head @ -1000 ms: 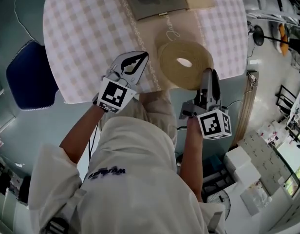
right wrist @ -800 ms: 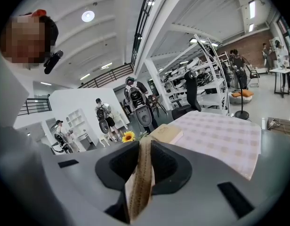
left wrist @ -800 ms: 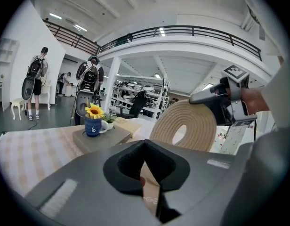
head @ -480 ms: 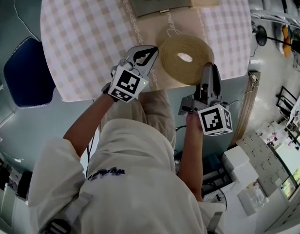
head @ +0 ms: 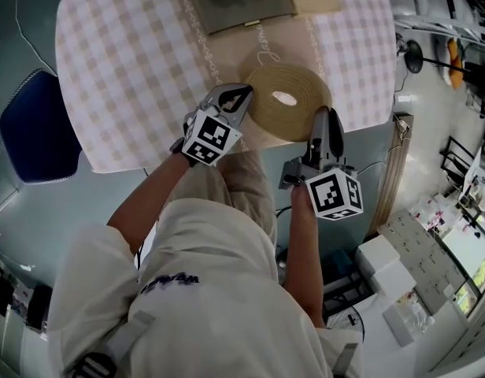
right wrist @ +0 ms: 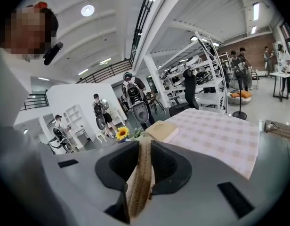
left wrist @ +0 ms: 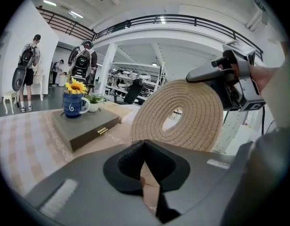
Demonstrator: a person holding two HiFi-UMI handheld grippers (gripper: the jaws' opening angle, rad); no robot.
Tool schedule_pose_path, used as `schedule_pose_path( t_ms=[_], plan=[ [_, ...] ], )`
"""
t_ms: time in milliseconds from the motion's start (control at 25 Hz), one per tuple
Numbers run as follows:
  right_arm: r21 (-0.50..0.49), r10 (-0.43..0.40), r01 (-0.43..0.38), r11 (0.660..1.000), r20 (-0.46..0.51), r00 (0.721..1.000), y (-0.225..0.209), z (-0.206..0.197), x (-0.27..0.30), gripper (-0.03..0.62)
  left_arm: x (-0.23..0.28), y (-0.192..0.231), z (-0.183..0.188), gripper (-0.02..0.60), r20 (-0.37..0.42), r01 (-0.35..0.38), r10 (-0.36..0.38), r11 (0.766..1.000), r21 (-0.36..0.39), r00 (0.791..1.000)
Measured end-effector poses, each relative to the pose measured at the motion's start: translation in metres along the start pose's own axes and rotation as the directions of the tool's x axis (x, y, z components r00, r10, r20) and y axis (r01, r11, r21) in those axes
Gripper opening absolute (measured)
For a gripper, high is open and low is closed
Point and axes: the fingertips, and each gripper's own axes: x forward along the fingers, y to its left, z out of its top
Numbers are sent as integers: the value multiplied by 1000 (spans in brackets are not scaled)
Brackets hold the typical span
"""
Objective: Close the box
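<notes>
Left gripper (head: 244, 91) dropped beside woven ring (head: 266, 120), box (head: 250, 10) well beyond fingers (left wrist: 127, 165)

Seen from above, we hold two grippers over a checked tablecloth (head: 124, 61). Our right gripper (head: 321, 116) clamps the near rim of a woven ring (head: 262, 113); our left gripper (head: 246, 92), jaws together, hovers just beside its left edge.
</notes>
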Motion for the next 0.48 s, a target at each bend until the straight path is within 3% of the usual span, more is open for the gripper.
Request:
schedule_pose_path(
  t_ms=[160,480],
  plan=[
    [-11,-6,5,1000,-1,1000,11,-4,6,80,2,9,-11,2,-52,6,-4,999,36,999],
    [-40,-24,22,999,-29,999,-15,-10,-2,81,13,-6,-18,2,-77,13,-8,998,62,997]
  ],
)
